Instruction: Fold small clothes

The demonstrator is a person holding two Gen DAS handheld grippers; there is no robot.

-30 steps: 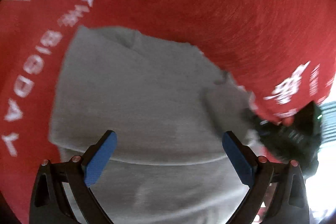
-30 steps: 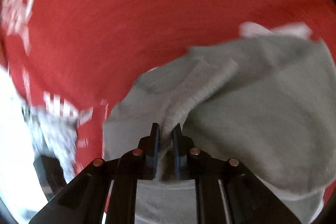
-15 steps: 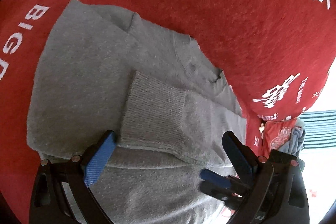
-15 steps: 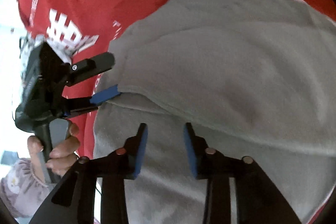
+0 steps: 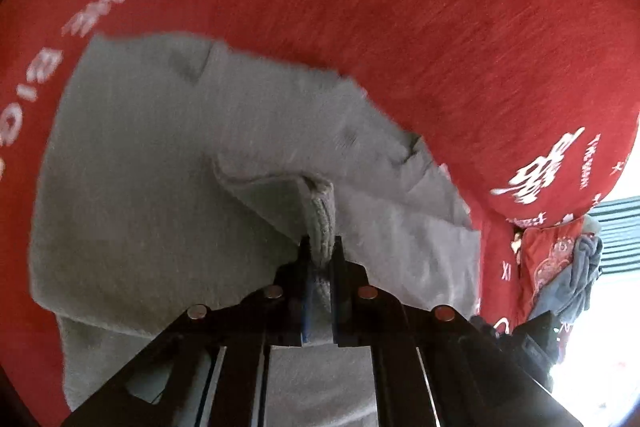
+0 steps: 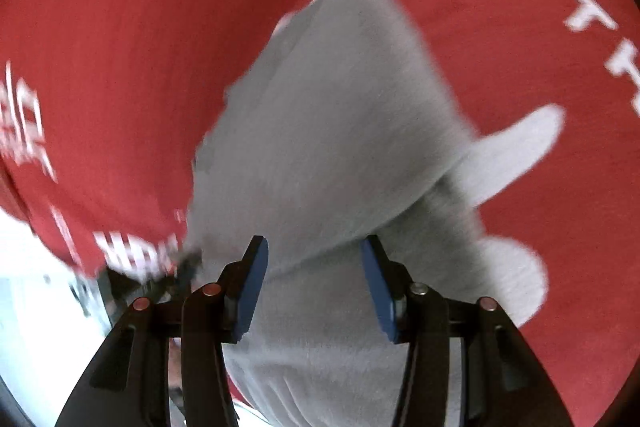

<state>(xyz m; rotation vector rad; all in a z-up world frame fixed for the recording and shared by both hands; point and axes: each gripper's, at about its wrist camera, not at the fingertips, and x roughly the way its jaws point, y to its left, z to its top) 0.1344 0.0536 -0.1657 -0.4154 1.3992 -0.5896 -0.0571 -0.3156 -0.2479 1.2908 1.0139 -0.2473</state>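
A small grey sweater [image 5: 168, 171] lies partly folded on a red cloth with white lettering [image 5: 400, 7]. My left gripper [image 5: 320, 247] is shut on the sweater's ribbed cuff [image 5: 320, 215], which bunches up between the pads. In the right wrist view the same grey sweater [image 6: 340, 115] spreads ahead, blurred by motion. My right gripper [image 6: 314, 255] hangs over it with its blue pads [image 6: 252, 283] apart and the jaws opening. Fabric lies below the gap, and neither pad presses on it.
The red cloth [image 6: 100, 67] covers the whole work surface. At the right edge of the left wrist view, a pile of red and grey clothes [image 5: 568, 267] sits beside a bright window area. Part of the other gripper [image 6: 180, 267] shows dark at the lower left of the right wrist view.
My left gripper went from wide open to shut on the cuff. My right gripper let go of the sleeve, opened, swung sideways across the sweater and rolled.
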